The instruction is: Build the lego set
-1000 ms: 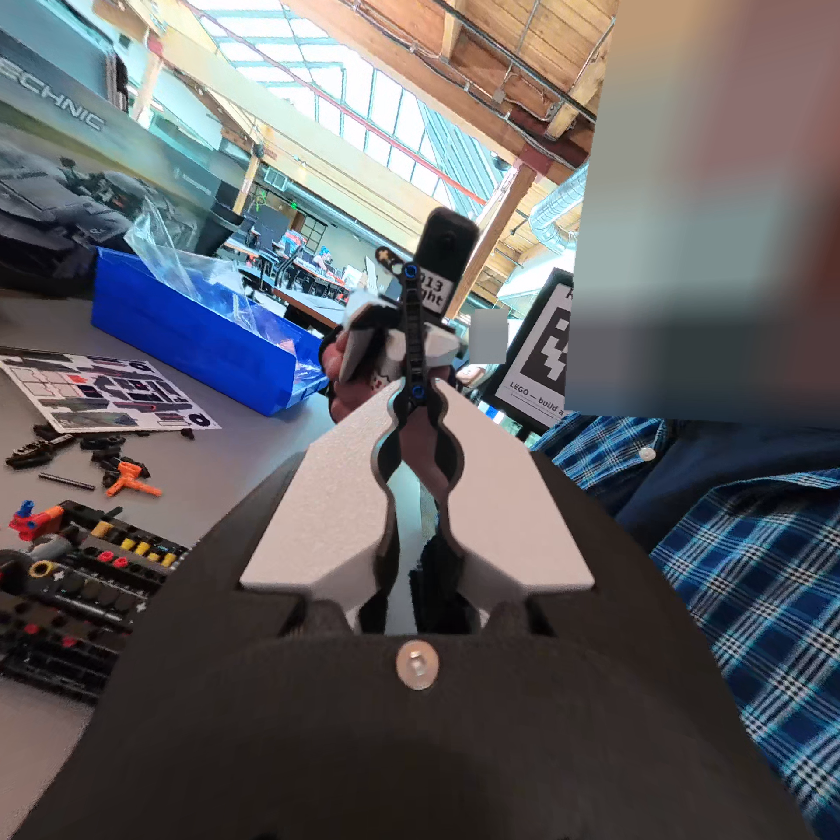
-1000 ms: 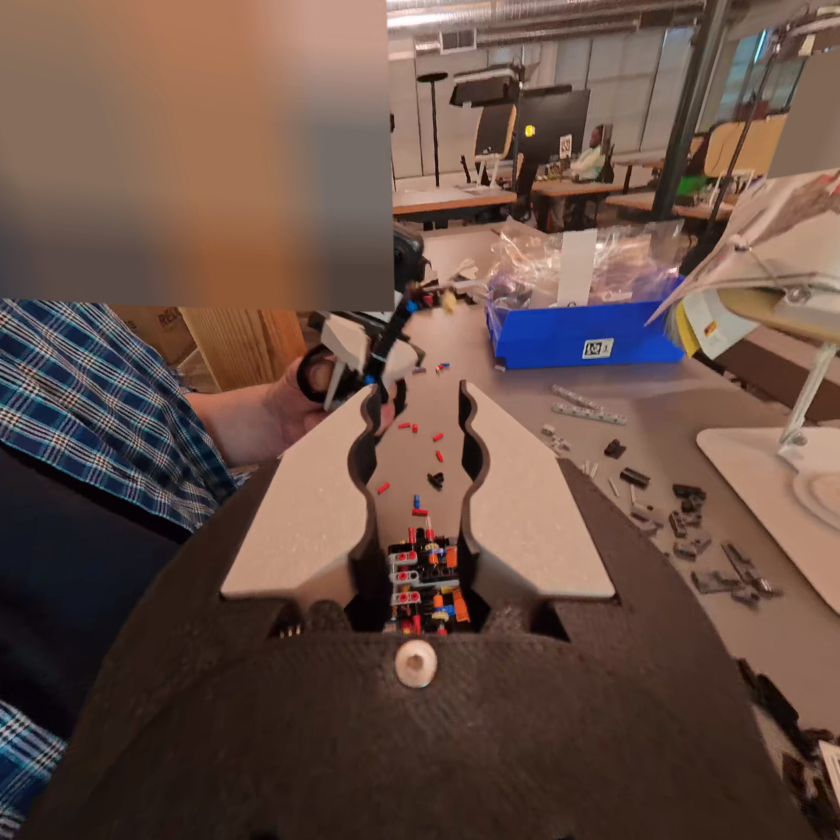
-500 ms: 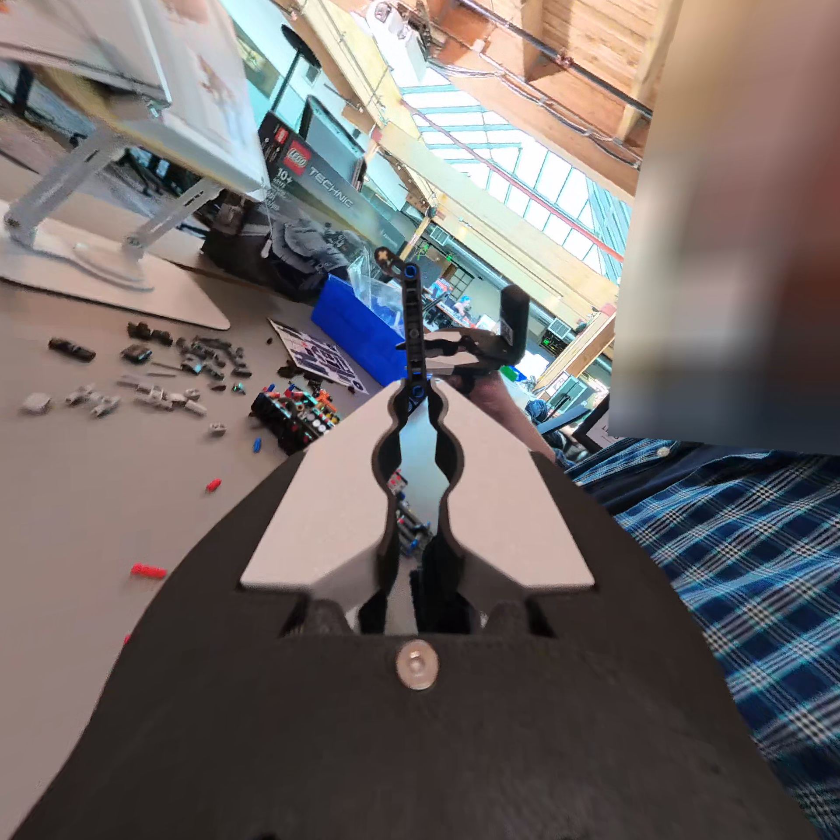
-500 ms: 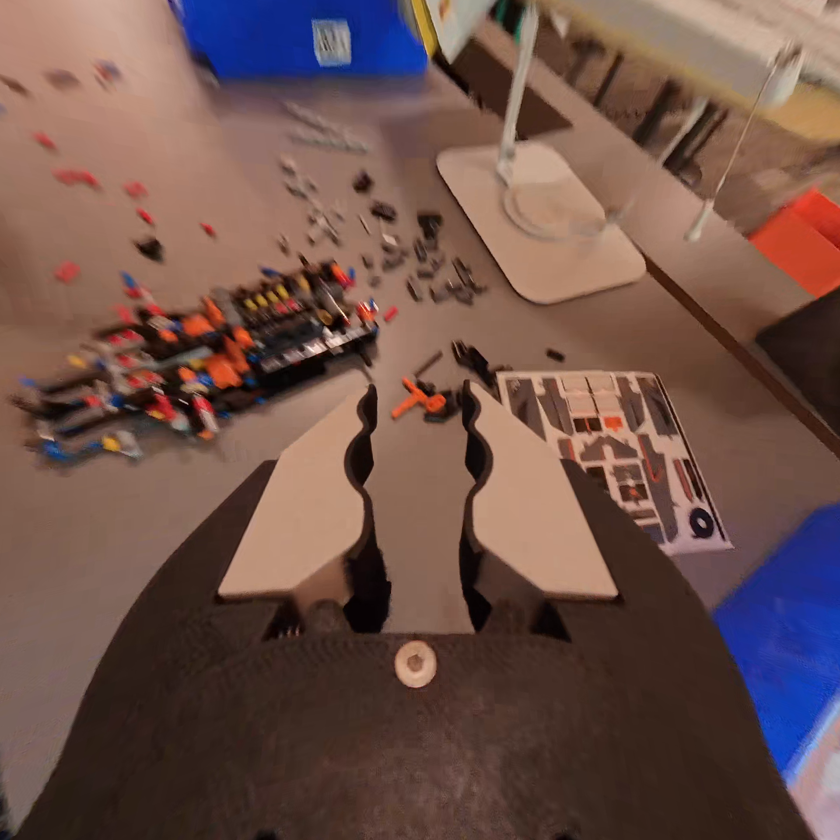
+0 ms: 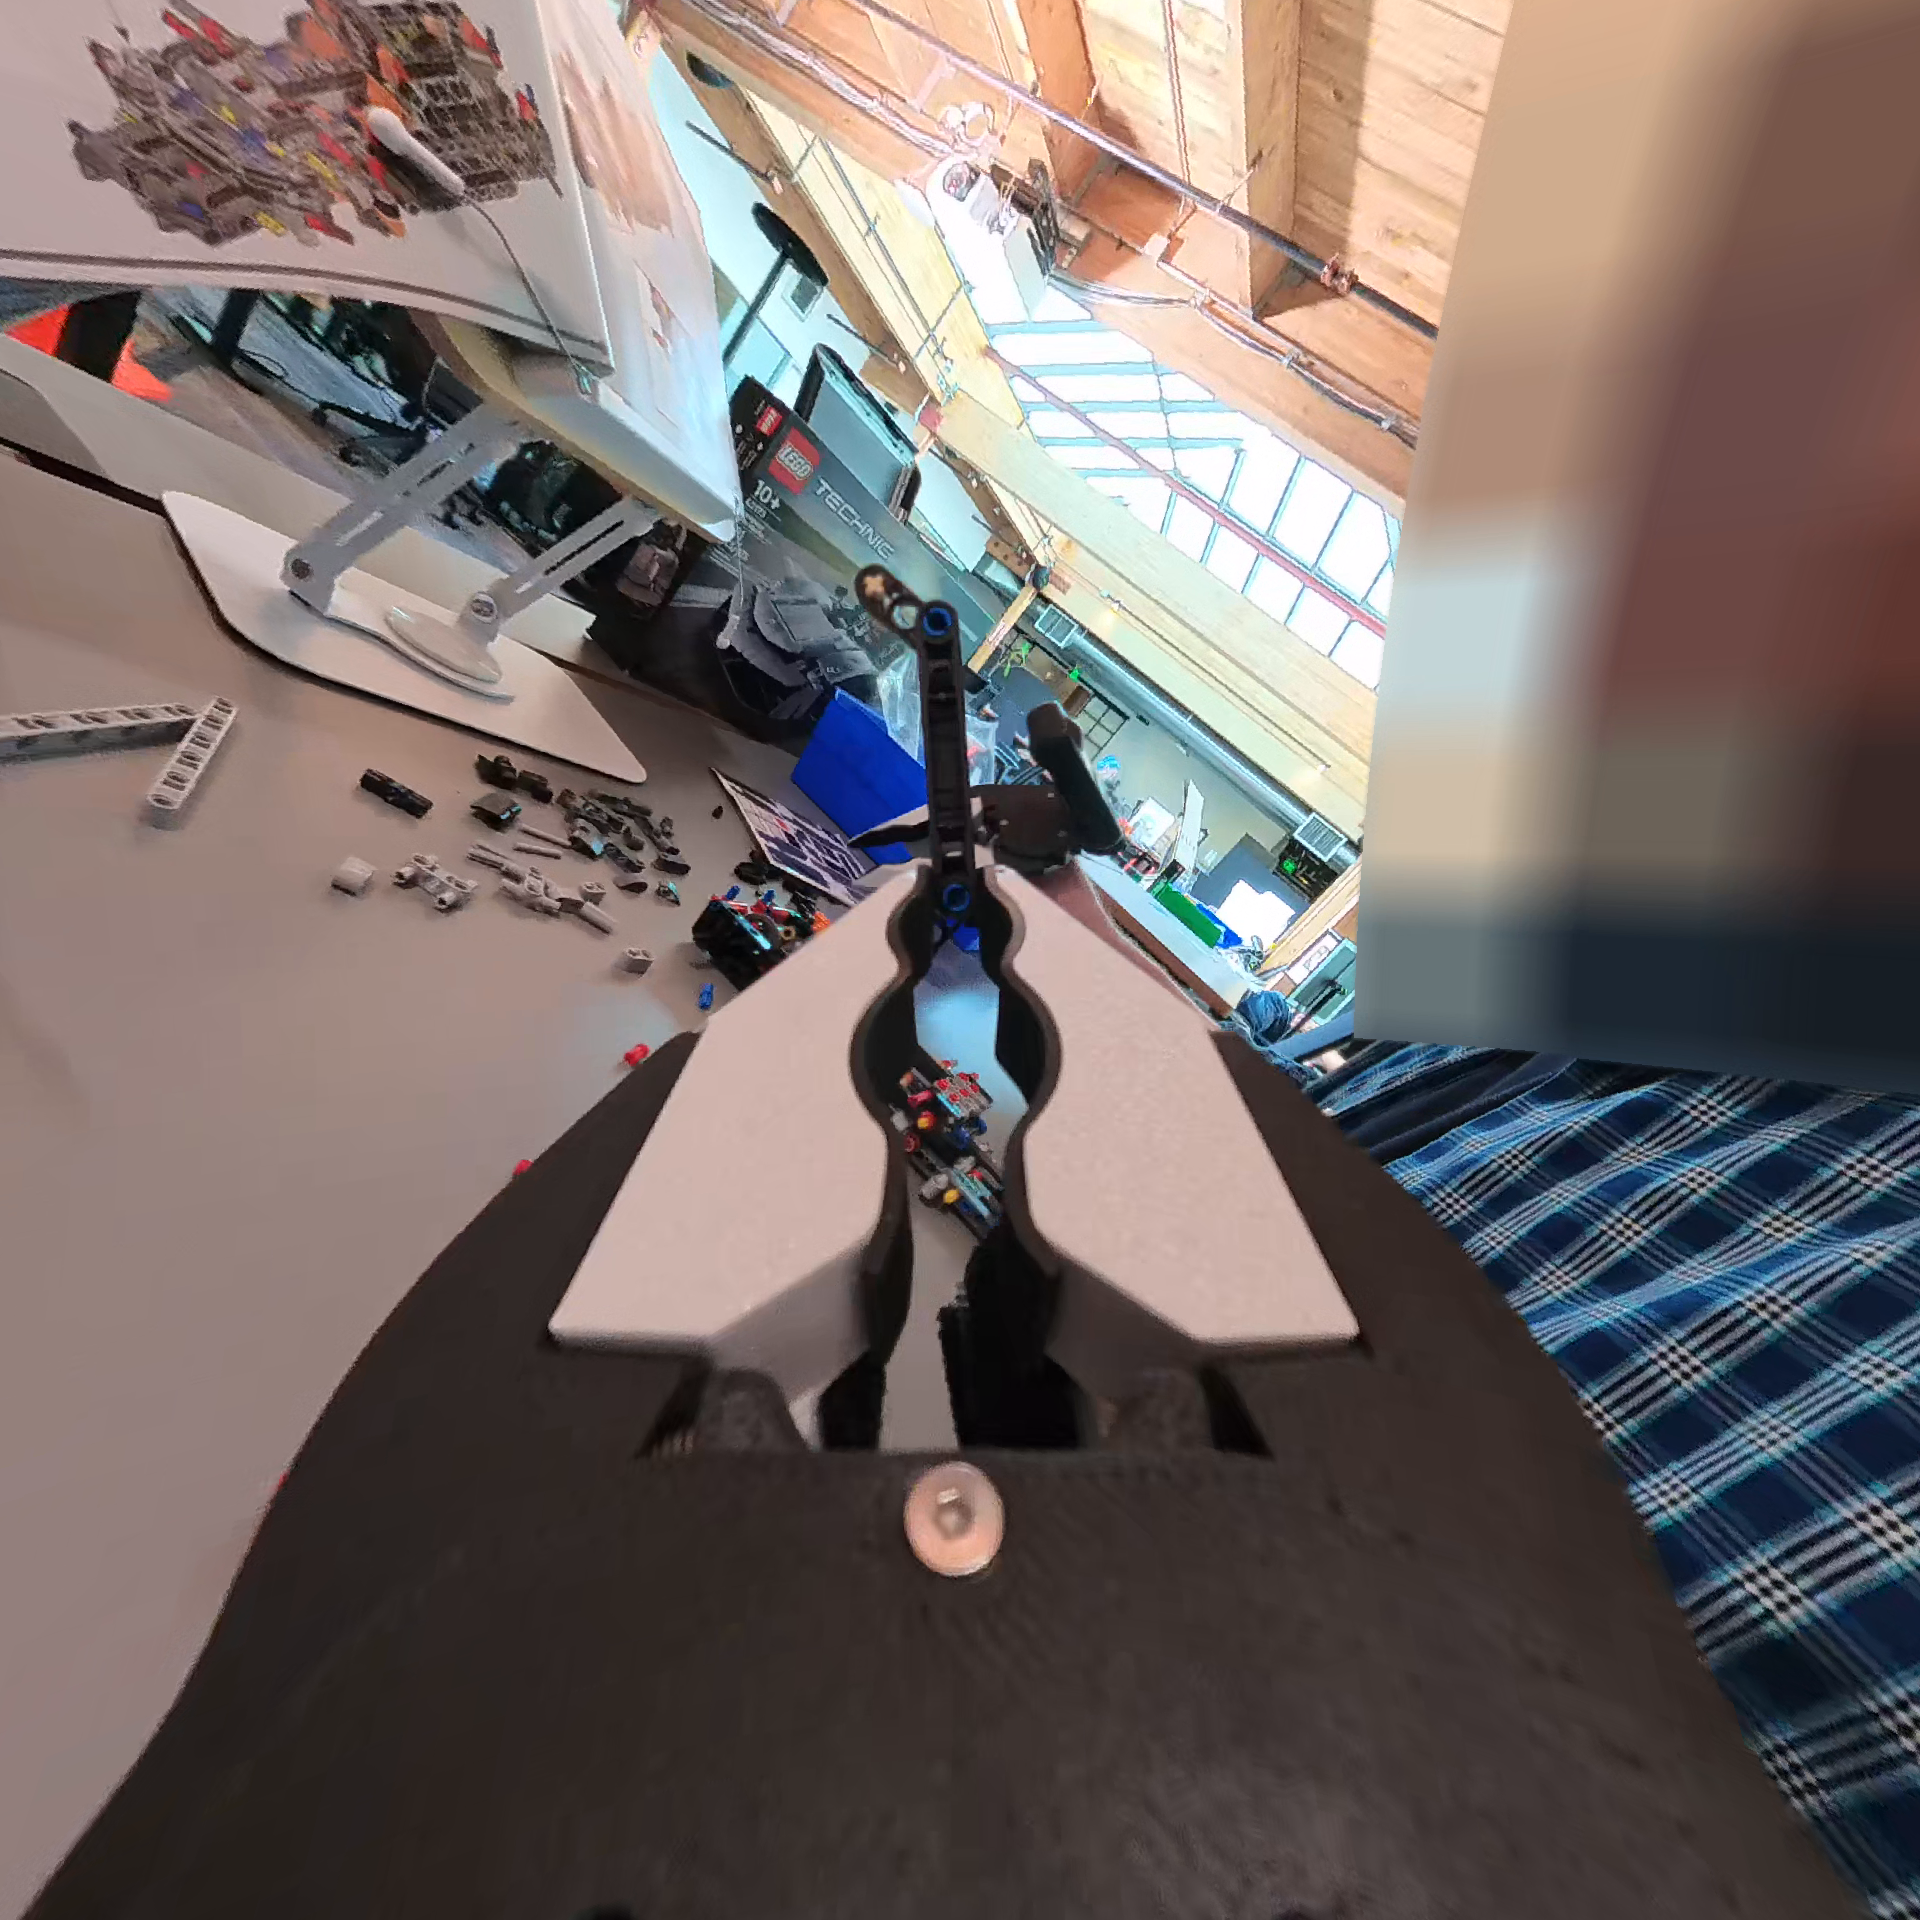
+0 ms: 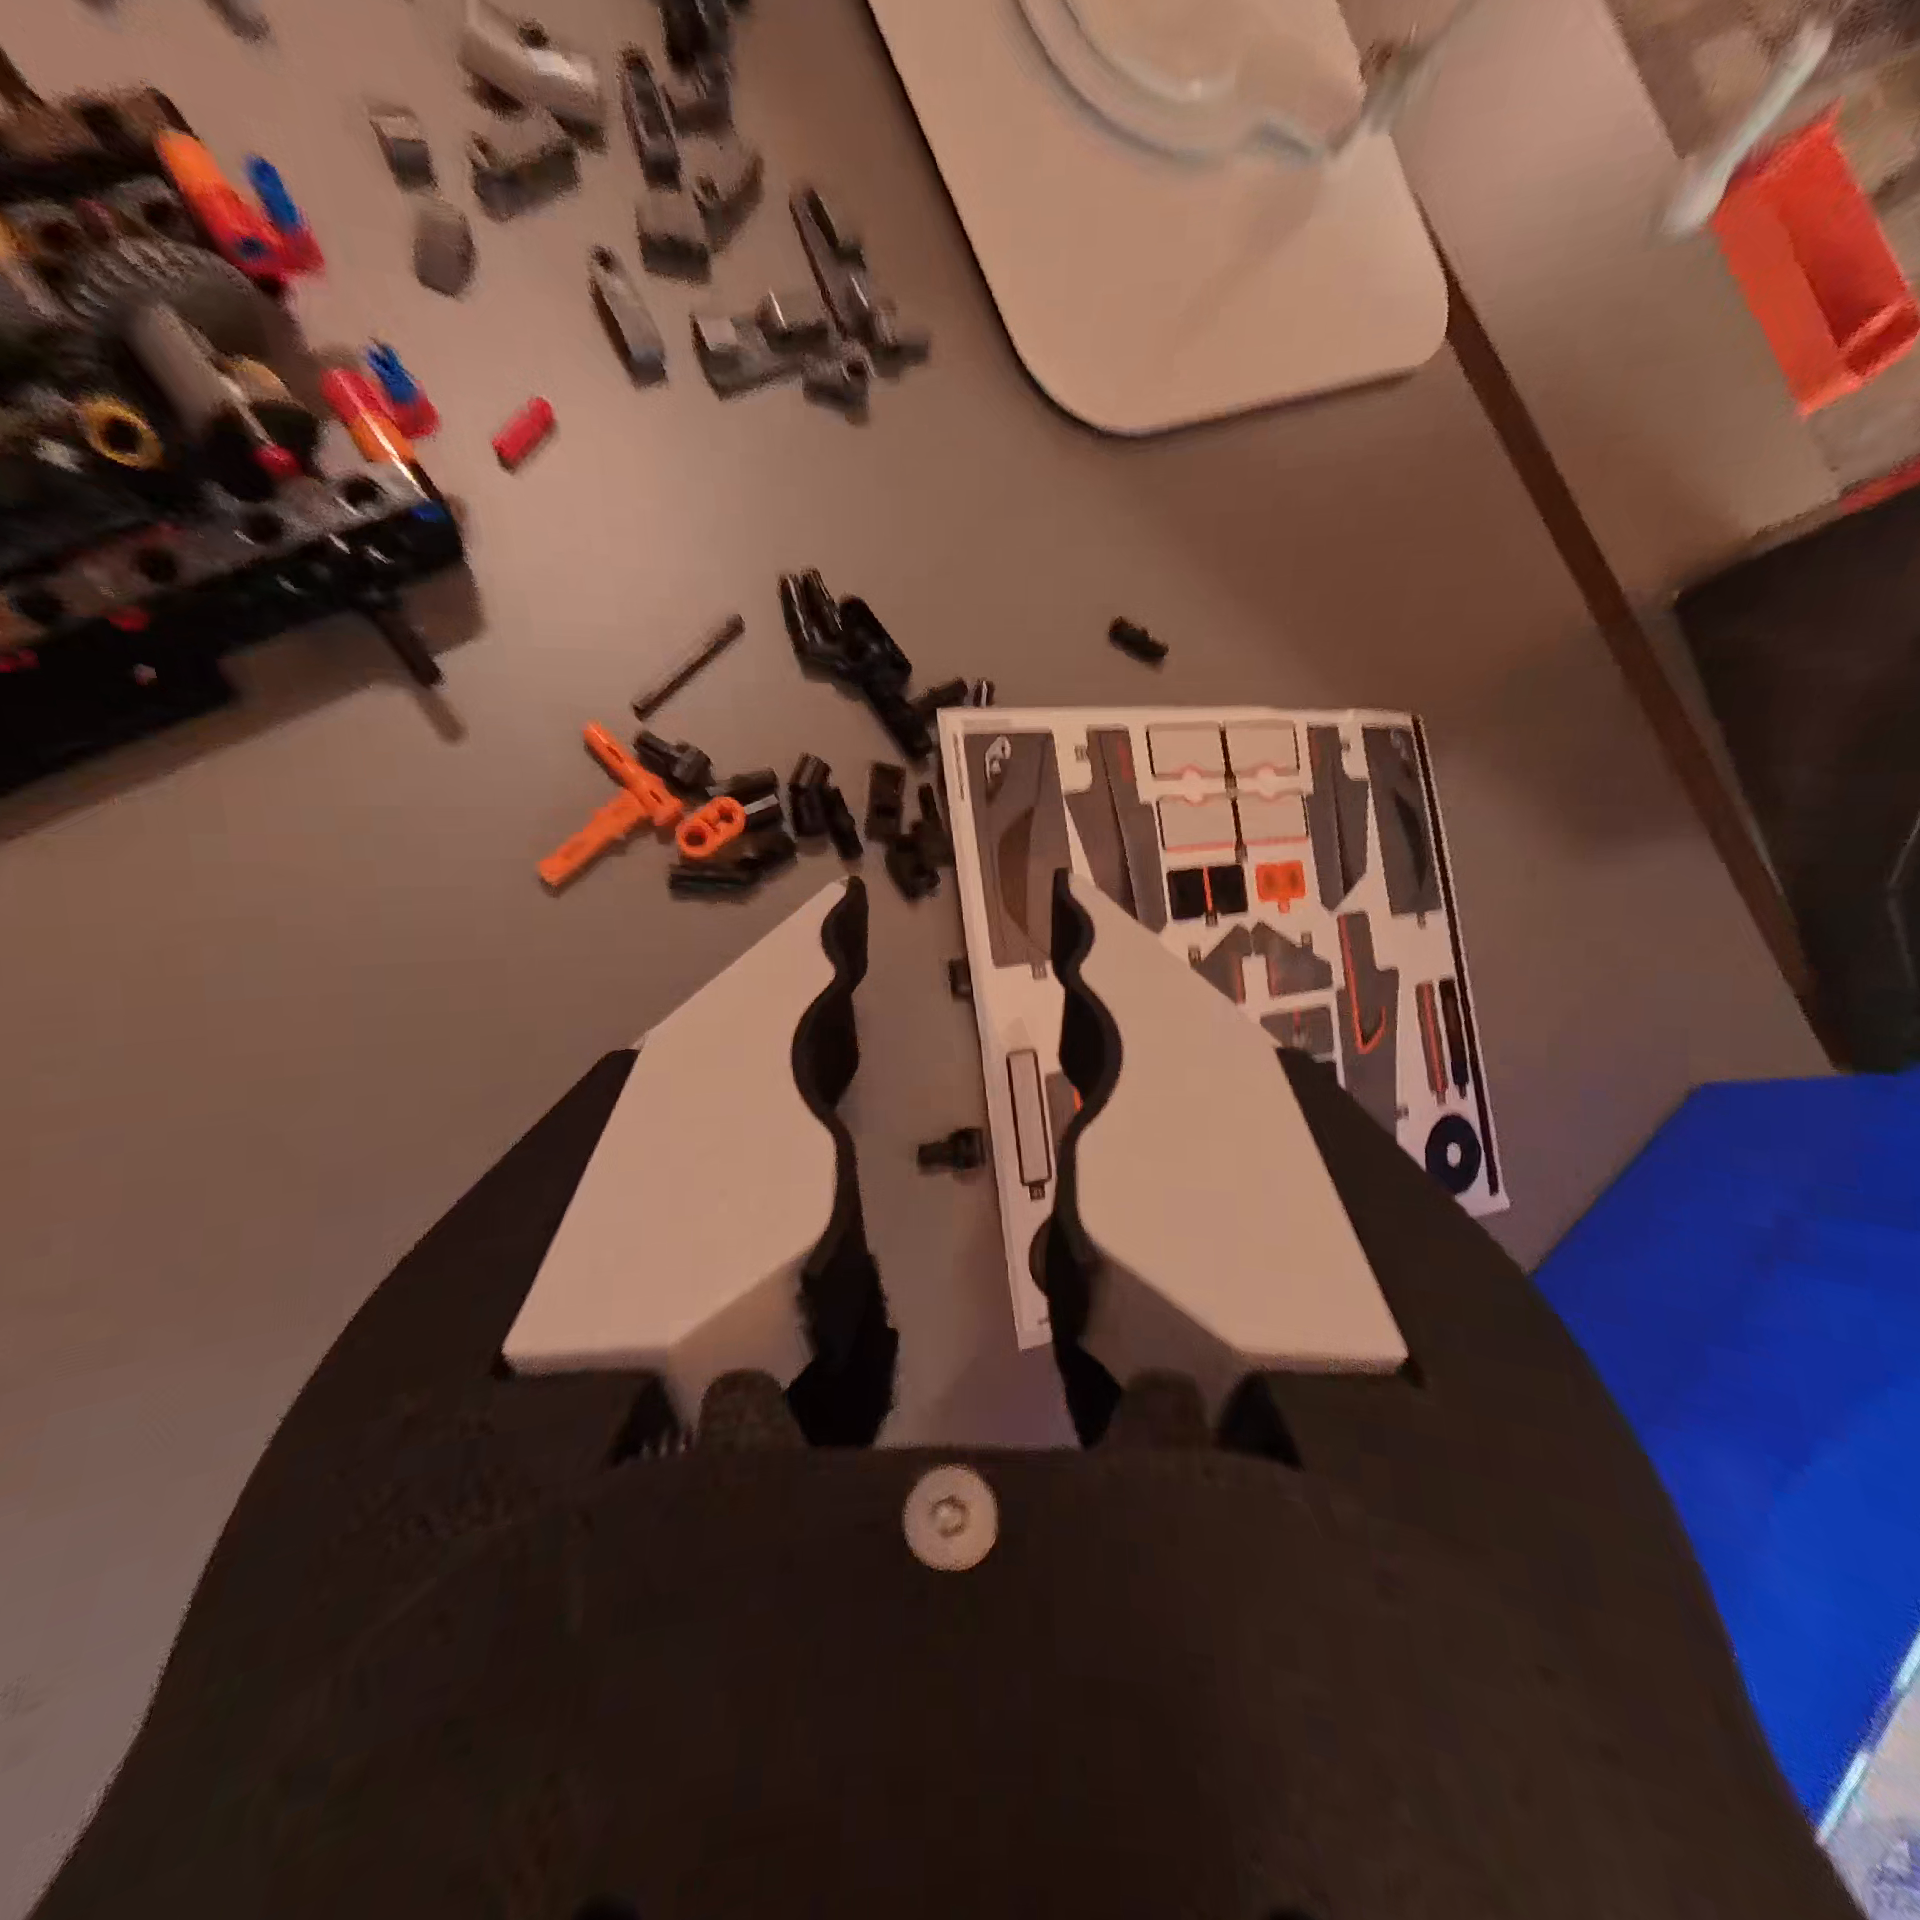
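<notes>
The left gripper (image 5: 951, 883) has smooth, matt grey fingers (image 5: 769, 1143) on a rough black body, with a shiny metal screw (image 5: 953, 1519). It holds a thin black plastic lego beam (image 5: 943, 748) with blue pins. The table (image 5: 260, 1039) looks smooth and matt grey. The shirt (image 5: 1662, 1299) is soft blue checked cloth. The roof beams (image 5: 1330, 156) are bare wood. The sticker sheet (image 6: 1226, 935) is slightly shiny paper, and the orange piece (image 6: 613, 810) is plastic.
</notes>
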Tool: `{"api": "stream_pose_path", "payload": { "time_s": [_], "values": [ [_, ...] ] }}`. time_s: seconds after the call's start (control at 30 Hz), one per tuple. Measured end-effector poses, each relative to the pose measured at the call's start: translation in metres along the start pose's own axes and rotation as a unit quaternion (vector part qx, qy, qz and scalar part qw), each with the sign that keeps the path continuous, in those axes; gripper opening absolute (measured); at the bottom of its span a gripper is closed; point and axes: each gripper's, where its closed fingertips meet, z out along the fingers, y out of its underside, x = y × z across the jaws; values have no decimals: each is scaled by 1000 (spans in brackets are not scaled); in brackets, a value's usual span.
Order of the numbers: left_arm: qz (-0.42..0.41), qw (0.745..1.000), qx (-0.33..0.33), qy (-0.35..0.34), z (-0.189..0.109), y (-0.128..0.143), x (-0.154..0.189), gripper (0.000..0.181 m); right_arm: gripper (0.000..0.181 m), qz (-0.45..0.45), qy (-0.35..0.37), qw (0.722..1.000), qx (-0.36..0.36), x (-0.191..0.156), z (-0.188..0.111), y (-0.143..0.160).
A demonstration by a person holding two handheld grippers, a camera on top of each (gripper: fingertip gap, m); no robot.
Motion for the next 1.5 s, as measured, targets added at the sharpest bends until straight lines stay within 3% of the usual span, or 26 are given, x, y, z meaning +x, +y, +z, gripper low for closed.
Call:
{"api": "stream_pose_path", "payload": {
  "time_s": [0.07, 0.33, 0.67, 0.87, 1.13, 1.2, 1.3, 1.5],
  "values": [
    [-1, 1000, 1, -1, -2, 1, -3, 8, 28, -14, -12, 999, 30, -7, -7, -17],
    [-27, 1000, 0, 9, 2, 8, -20, 8, 30, -25, -175, 980, 95, -80, -18, -75],
    [-3, 1000, 23, -17, -18, -18, -12, 7, 33, -34, -221, 966, 131, -98, -27, -99],
    [47, 996, 40, -60, -54, -37, 5, 7, 34, -67, -204, 966, 144, -108, -37, -113],
    [65, 992, 74, -81, -90, -47, 15, 7, 49, -48, -93, 993, 59, -57, -14, -67],
    [50, 992, 83, -79, -93, -45, 9, 7, 45, -59, -91, 992, 66, -61, -17, -71],
    [23, 992, 98, -80, -96, -42, -3, 7, 31, -94, -140, 980, 105, -98, -27, -109],
    [-39, 984, 165, -57, -103, -44, -19, 7, 13, -169, -307, 920, 177, -234, -36, -231]
  ]
}}
